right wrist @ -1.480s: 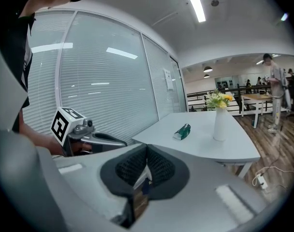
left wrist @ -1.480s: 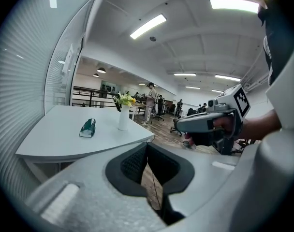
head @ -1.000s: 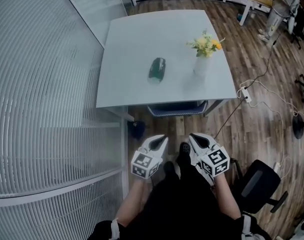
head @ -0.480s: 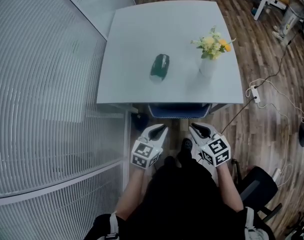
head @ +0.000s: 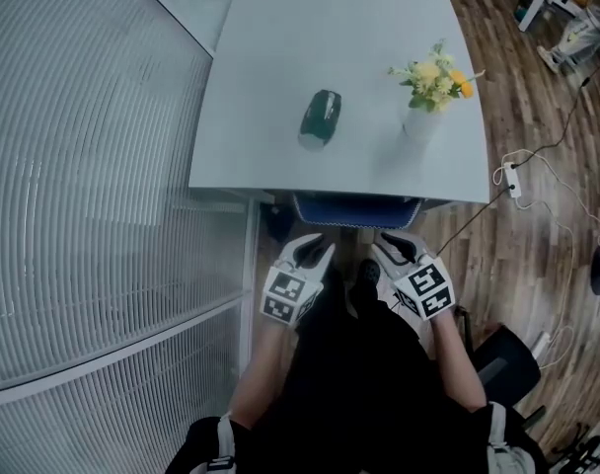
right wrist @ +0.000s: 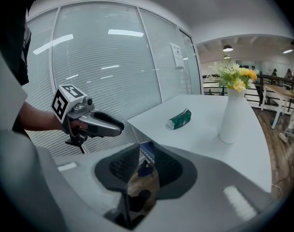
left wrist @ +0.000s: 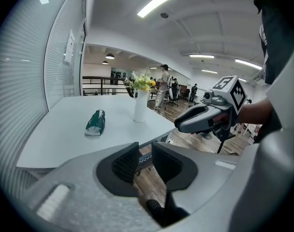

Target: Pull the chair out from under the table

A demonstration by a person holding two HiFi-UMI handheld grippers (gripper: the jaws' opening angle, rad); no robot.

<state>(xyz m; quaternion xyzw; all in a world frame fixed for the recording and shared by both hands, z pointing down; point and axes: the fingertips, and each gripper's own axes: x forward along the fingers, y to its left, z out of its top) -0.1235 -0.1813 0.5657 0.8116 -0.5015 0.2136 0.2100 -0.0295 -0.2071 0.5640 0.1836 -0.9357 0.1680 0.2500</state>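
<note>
The blue chair (head: 354, 208) is tucked under the white table (head: 270, 156); only the top of its back shows at the table's near edge. My left gripper (head: 316, 247) and right gripper (head: 388, 244) hang side by side just short of that back, not touching it. Both have just been opening, with nothing between their jaws. In the left gripper view the chair (left wrist: 145, 159) shows through the left gripper's (left wrist: 144, 162) narrow gap, and the right gripper (left wrist: 205, 117) is beside it. In the right gripper view the chair's corner (right wrist: 147, 153) shows beyond the right gripper (right wrist: 145, 167).
A green packet (head: 320, 117) and a white vase of yellow flowers (head: 423, 117) stand on the table. A ribbed glass partition (head: 93, 215) runs along the left. A black office chair (head: 499, 361) is at the lower right, and a power strip with cables (head: 510, 178) lies on the wood floor.
Both grippers have moved forward and down toward the table's near edge and the chair back. The table now sits closer in the head view.
</note>
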